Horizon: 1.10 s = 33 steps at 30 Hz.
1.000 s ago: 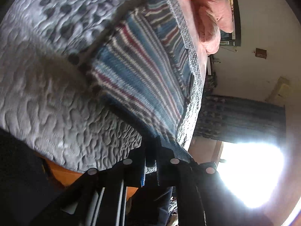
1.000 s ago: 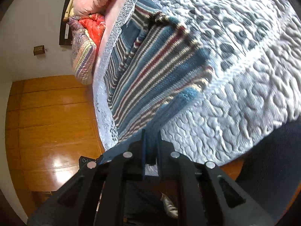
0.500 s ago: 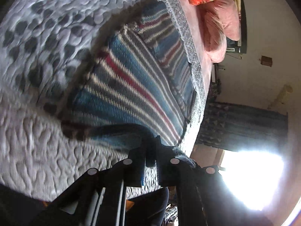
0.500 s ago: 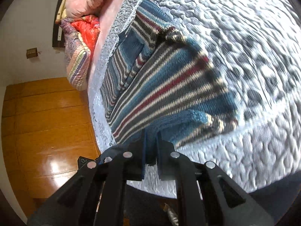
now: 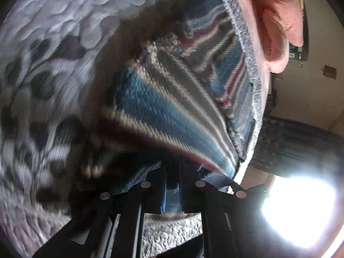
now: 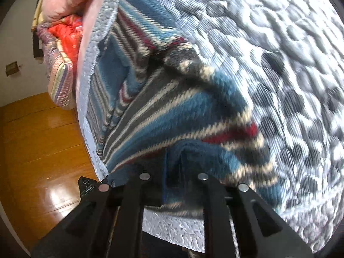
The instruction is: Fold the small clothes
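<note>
A knitted garment with blue, grey, cream and red stripes [image 5: 172, 107] lies on a grey quilted bedspread [image 5: 64, 21]. My left gripper [image 5: 172, 172] is shut on its near edge, and the cloth bunches between the fingers. In the right wrist view the same striped garment [image 6: 172, 116] fills the middle, and my right gripper [image 6: 173, 163] is shut on another part of that near edge. The held edge is lifted and doubled over the rest of the garment, which stretches toward the far side of the bed. Both views are blurred by motion.
Pink and red pillows or bedding [image 5: 279, 32] are piled at the head of the bed, also as red and patterned bedding [image 6: 62, 43] in the right view. A polished wooden floor [image 6: 38, 146] lies beside the bed. A bright window glare [image 5: 296, 210] sits low right.
Both grippers have carried the held edge forward over the garment. The garment now fills more of each view and its lifted part lies doubled over the rest.
</note>
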Each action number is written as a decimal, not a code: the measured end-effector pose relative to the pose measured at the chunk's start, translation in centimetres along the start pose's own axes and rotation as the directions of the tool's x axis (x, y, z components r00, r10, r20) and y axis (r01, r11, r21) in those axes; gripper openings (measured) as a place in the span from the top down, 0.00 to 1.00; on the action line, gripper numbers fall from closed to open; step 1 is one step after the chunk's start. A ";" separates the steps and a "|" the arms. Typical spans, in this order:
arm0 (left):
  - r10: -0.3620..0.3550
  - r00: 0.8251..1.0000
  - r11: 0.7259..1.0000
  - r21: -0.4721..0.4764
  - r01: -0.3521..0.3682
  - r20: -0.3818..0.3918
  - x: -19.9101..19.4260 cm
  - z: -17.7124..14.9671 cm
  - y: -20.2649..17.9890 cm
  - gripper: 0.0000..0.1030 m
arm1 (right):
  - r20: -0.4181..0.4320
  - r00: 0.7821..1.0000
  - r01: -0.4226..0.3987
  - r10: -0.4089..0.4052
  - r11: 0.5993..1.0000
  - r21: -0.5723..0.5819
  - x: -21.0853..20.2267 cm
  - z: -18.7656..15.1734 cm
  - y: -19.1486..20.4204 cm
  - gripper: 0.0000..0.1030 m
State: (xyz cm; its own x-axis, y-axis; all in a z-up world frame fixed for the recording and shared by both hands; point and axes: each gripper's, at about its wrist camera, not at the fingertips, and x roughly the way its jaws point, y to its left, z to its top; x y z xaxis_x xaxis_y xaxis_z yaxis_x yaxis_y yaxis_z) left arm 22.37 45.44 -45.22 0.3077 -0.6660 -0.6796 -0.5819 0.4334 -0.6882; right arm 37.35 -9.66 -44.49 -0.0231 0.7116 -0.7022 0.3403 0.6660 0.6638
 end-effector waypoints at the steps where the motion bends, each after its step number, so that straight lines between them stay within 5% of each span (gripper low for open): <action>1: -0.008 1.000 1.000 -0.003 0.008 0.001 0.2 0.3 0.1 0.87 | -0.012 1.000 -0.009 0.009 1.000 0.014 0.2 0.5 -0.3 0.84; 6: 0.003 0.999 0.995 0.097 -0.007 0.046 -0.9 -0.3 -1.2 0.69 | -0.010 0.999 -0.047 0.047 0.998 -0.033 -1.2 1.1 0.7 0.56; 10: 0.024 0.996 0.970 0.239 -0.045 0.089 -2.5 -1.0 -3.0 0.59 | 0.002 1.000 -0.012 0.013 0.982 -0.186 -3.1 0.5 2.7 0.56; 14: 0.094 0.992 0.931 0.345 -0.118 0.085 -2.0 -0.6 -4.4 0.55 | 0.044 0.991 0.135 -0.128 0.907 -0.398 -2.8 -0.4 5.2 0.56; 24: 0.255 0.967 0.836 0.500 -0.224 0.007 2.2 0.2 -5.8 0.49 | 0.053 0.962 0.254 -0.266 0.814 -0.523 2.4 -0.4 4.9 0.53; 27: 0.269 0.963 0.817 0.525 -0.239 0.021 2.0 0.2 -5.6 0.56 | 0.059 0.953 0.278 -0.296 0.785 -0.553 3.5 -0.5 4.6 0.53; 29: 0.289 0.957 0.795 0.549 -0.259 0.032 2.1 -0.2 -5.8 0.87 | 0.066 0.950 0.285 -0.305 0.763 -0.580 3.9 -0.9 5.1 0.53; 33: 0.277 0.959 0.778 0.573 -0.258 0.057 2.2 -1.1 -6.0 0.90 | 0.076 0.947 0.294 -0.313 0.739 -0.606 4.2 -1.5 5.1 0.68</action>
State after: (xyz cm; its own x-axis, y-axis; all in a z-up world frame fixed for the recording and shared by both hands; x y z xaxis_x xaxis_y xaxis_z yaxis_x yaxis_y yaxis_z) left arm 25.74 40.72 -42.29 0.1768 -0.4848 -0.8566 -0.1004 0.8569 -0.5056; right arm 37.55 -2.93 -43.64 -0.0568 0.4479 -0.8923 -0.3253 0.8367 0.4406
